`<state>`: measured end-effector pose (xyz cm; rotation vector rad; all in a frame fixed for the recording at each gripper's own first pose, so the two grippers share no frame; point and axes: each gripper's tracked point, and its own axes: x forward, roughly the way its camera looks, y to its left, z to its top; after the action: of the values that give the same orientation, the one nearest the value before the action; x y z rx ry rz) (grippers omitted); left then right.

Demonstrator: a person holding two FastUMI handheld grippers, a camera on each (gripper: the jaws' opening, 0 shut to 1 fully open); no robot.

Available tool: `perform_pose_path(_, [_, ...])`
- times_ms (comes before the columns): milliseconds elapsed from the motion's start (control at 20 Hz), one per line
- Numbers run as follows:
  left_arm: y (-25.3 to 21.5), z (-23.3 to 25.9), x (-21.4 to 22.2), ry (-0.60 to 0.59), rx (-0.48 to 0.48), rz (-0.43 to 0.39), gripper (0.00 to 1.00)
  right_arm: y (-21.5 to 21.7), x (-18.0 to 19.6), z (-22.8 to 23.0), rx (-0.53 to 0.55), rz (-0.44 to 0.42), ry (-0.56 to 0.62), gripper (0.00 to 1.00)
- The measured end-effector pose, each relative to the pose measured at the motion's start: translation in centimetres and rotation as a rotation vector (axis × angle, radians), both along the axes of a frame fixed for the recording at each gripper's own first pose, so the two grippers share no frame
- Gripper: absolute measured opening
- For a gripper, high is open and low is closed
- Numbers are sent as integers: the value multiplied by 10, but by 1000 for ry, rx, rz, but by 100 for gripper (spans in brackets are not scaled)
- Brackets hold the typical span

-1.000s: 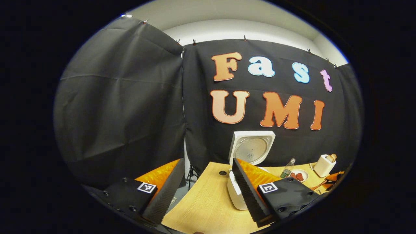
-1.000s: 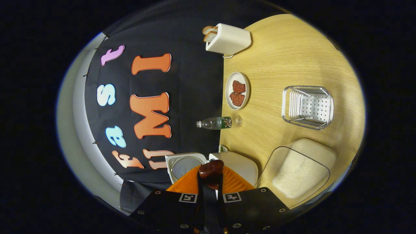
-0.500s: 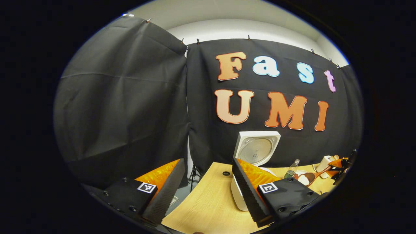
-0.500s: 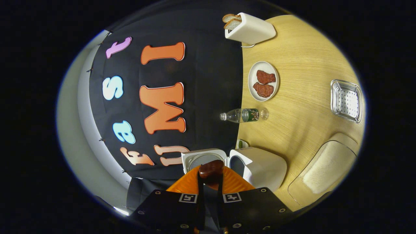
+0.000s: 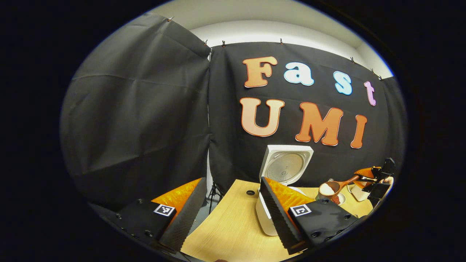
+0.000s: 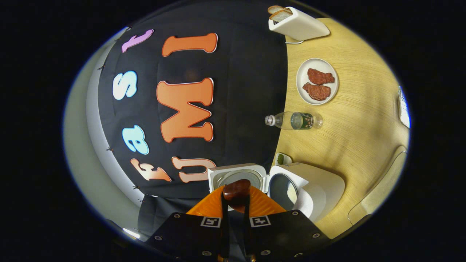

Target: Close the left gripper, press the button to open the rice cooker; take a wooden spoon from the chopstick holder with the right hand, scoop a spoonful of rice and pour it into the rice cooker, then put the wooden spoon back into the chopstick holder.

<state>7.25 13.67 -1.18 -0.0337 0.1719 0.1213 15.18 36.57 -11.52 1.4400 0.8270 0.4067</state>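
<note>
In the left gripper view the wooden spoon (image 5: 336, 185), heaped with rice, has come up and nearer to the rice cooker (image 5: 271, 214) than 0.5 s ago; it now hangs at about 3 o'clock from the raised lid (image 5: 287, 164). The right gripper (image 6: 236, 203) is pinching the spoon's handle between its fingers. In the right gripper view the cooker's open pot (image 6: 284, 187) has slid closer, so I judge the pour is next. The left gripper (image 5: 233, 207) waits with fingers spread, holding nothing, above the counter (image 5: 233, 233). A bottle (image 6: 293, 120), a plate (image 6: 302, 78) with 2 meat pieces and a toaster (image 6: 298, 23) stand beyond the cooker, apart from the spoon's path; nothing blocks the pot.
</note>
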Motion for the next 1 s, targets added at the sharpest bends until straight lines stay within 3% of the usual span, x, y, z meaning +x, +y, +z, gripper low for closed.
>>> perform_pose_path(200, [-9,-3,-1,-1,-15,-24,100,25,22,25,-27,-21,-81,14])
perform_pose_path(650, [-6,-11,-4,10,-21,-59,100,63,44,61,-214,-15,-281,14])
perform_pose_path(1000, [3,-14,-7,14,-16,-55,99,74,50,65,-302,-9,-345,14])
